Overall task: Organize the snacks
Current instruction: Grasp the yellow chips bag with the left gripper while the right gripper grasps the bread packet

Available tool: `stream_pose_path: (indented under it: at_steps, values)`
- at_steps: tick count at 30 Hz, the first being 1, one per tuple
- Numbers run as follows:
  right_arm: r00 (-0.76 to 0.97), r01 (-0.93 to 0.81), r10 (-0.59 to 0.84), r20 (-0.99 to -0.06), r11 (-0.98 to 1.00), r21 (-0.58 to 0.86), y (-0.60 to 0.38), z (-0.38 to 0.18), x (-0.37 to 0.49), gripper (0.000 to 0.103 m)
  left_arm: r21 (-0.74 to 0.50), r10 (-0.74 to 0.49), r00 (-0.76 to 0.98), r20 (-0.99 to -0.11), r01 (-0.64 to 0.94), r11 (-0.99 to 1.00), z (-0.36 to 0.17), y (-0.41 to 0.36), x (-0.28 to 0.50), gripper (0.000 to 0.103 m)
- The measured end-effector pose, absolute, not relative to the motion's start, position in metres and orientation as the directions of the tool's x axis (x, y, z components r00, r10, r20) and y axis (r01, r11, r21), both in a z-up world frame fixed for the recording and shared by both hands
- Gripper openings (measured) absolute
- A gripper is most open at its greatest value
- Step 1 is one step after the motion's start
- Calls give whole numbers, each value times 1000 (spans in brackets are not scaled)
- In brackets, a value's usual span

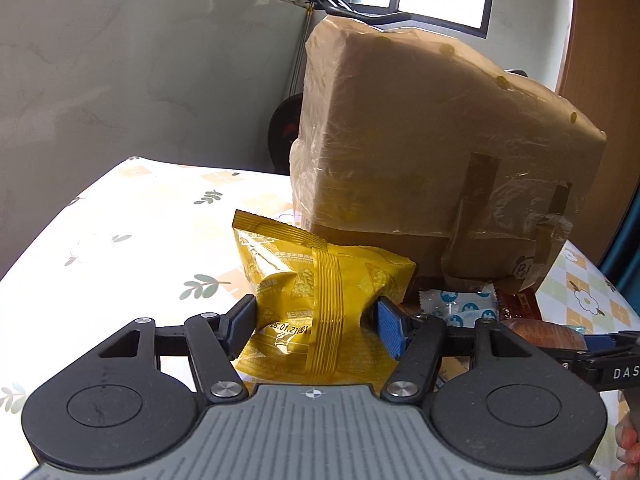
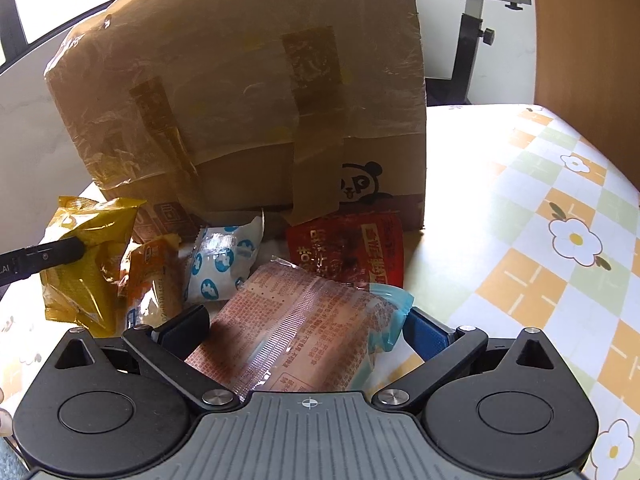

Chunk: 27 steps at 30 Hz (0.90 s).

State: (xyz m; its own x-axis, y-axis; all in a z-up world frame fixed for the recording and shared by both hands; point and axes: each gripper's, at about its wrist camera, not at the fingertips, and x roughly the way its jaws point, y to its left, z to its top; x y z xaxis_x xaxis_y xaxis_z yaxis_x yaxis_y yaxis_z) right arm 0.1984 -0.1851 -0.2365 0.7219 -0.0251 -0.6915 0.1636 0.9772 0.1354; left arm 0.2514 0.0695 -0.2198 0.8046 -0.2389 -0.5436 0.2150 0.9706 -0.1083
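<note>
The left tongs [image 1: 316,328] are pinching the puffy yellow snack bag [image 1: 320,300] at the pile's left edge; being slick and air-filled, it may be slipping or bursting. The right tongs [image 2: 308,328] are standing open around the pink packet [image 2: 296,328], not yet gripping. A taped cardboard box [image 2: 240,100] is looming over the flowered desk [image 2: 540,220] by bright windows.

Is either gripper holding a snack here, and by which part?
The left gripper pinches the yellow snack bag across its middle, pads denting both sides. The right gripper straddles the pink-printed packet; whether its pads press cannot be told.
</note>
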Motion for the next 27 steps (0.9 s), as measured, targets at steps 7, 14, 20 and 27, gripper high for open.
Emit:
stream_pose_path:
  at_steps: [7,14,20,27]
  values:
    - [731,136,-30,-682,985,104,-183,-233,192,102,-123,-257,786,-562,228,966,-217,63,228,66]
    - [749,103,-57,-660,994,32,-176,-226,188,102,-166,-236,807,-541,173,971,-221,61,200,66]
    - [765,93,-109,-634,994,-58,-174,-217,179,102,-184,-211,811,-545,130,974,-229,62,196,66]
    - [746,155,-140,-651,987,-35,-186,-212,171,102,-195,-183,831,-525,91,977,-235,60,191,66]
